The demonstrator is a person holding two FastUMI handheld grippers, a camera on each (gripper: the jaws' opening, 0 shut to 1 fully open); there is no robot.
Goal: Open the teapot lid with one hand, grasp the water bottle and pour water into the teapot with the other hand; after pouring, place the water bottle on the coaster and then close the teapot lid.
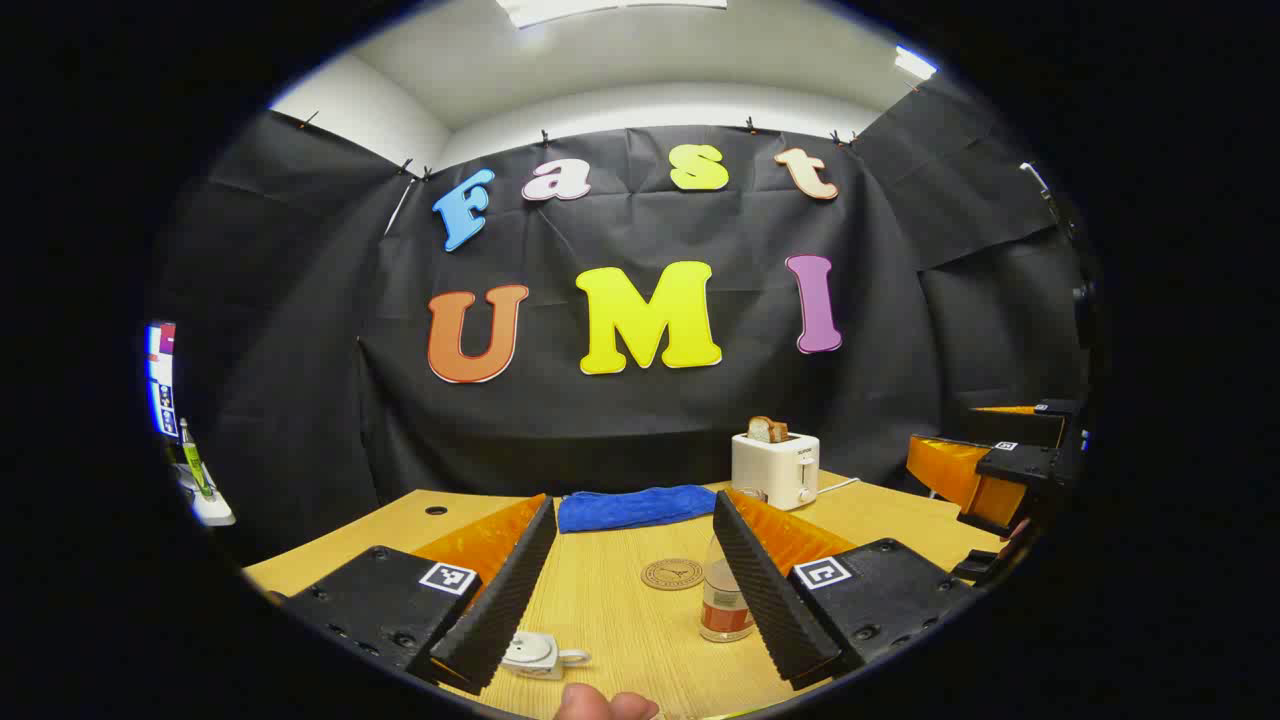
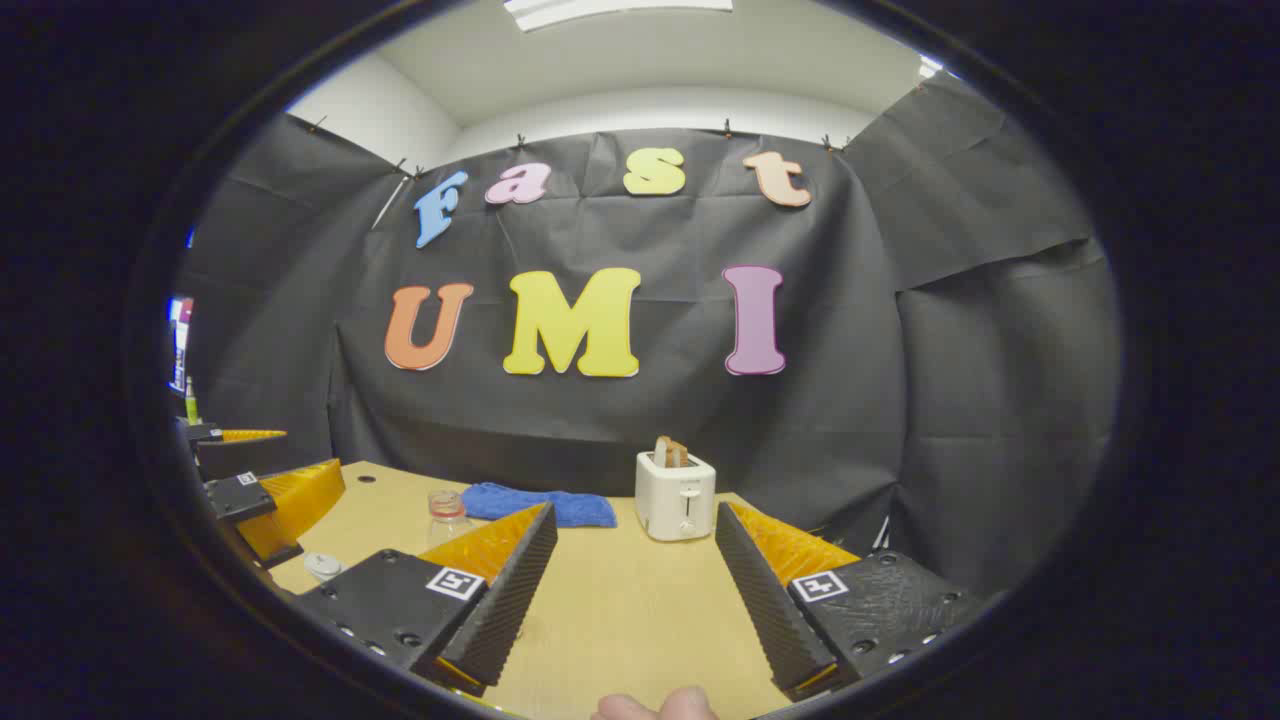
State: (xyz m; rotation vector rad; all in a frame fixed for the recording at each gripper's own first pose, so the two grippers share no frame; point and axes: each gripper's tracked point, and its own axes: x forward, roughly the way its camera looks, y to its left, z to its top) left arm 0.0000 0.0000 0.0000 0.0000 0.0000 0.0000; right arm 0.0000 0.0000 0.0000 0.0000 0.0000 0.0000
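Pale wood makes up the tabletop (image 1: pixel 620 610), and the white toaster (image 1: pixel 776 468) near its back edge serves as the landmark. In the left gripper view, the left gripper (image 1: pixel 640 600) hovers with its fingers spread wide apart, holding nothing. The water bottle (image 1: pixel 724 600), clear with a reddish band near its base, stands upright in front of the toaster, partly hidden by the gripper's right-hand finger; whether they touch cannot be told. A round brown coaster (image 1: pixel 671 574) lies flat in front of the toaster and just left of the bottle. The white teapot (image 1: pixel 536 654) sits much nearer the camera than the toaster, well to its left, lid on, beside the left-hand finger. A blue cloth (image 1: pixel 625 506) lies folded left of the toaster. Slices of toast stand in the toaster's slots.

In the right gripper view, the right gripper (image 2: pixel 635 600) is likewise spread open and empty above bare wood in front of the toaster (image 2: pixel 676 494). The bottle (image 2: pixel 446 514) and cloth (image 2: pixel 540 504) lie left of the toaster there.
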